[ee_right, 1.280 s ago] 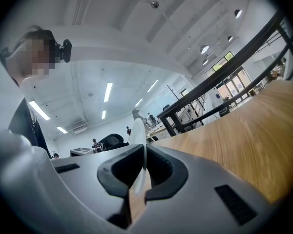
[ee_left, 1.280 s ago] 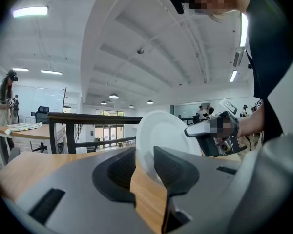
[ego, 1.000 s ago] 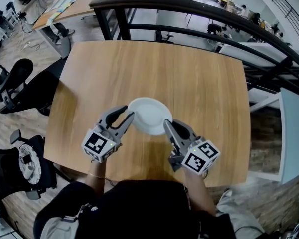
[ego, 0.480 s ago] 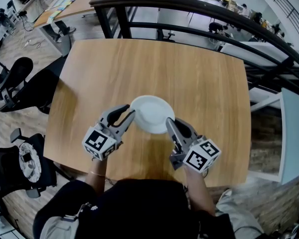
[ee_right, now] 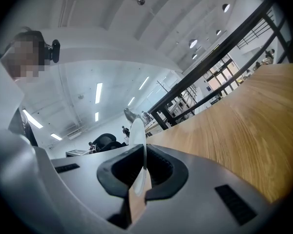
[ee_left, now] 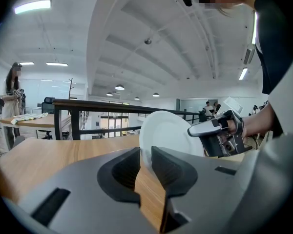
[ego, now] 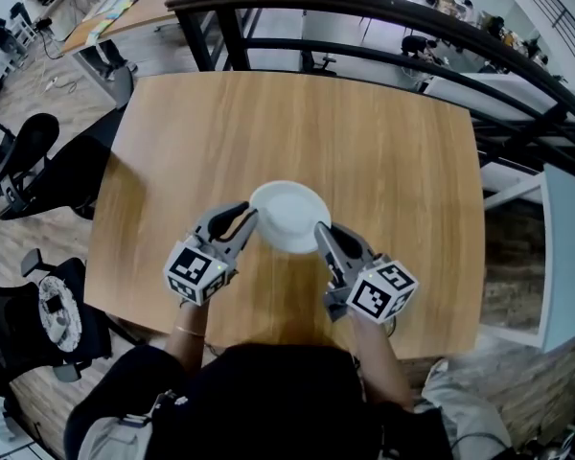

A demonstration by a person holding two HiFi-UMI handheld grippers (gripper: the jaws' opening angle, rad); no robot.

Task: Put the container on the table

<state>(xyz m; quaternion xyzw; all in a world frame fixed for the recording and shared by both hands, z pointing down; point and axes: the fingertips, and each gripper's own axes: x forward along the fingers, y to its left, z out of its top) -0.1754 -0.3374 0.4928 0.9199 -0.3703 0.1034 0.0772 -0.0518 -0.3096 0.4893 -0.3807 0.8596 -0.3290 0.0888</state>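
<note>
Now, white container (ego: 289,217) sits over near-middle of table (ego: 383,132); can't tell if base touches wood. L gripper (ego: 247,220) clamped narrow on left rim, R gripper (ego: 322,232) clamped narrow on right rim, thin edge between jaws both sides. Step, by my read: lowering. Do it well: sink both hands at same rate, rim level, no twist. Release only once base is flat, both sides together, then pull outward w/o dragging.

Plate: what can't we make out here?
Head view: whether the plate touches the table; seen from above, no gap shows.
Left gripper view: plate's near rim, behind the jaws.
Right gripper view: plate edge-on, only a sliver; its face is hidden.
</note>
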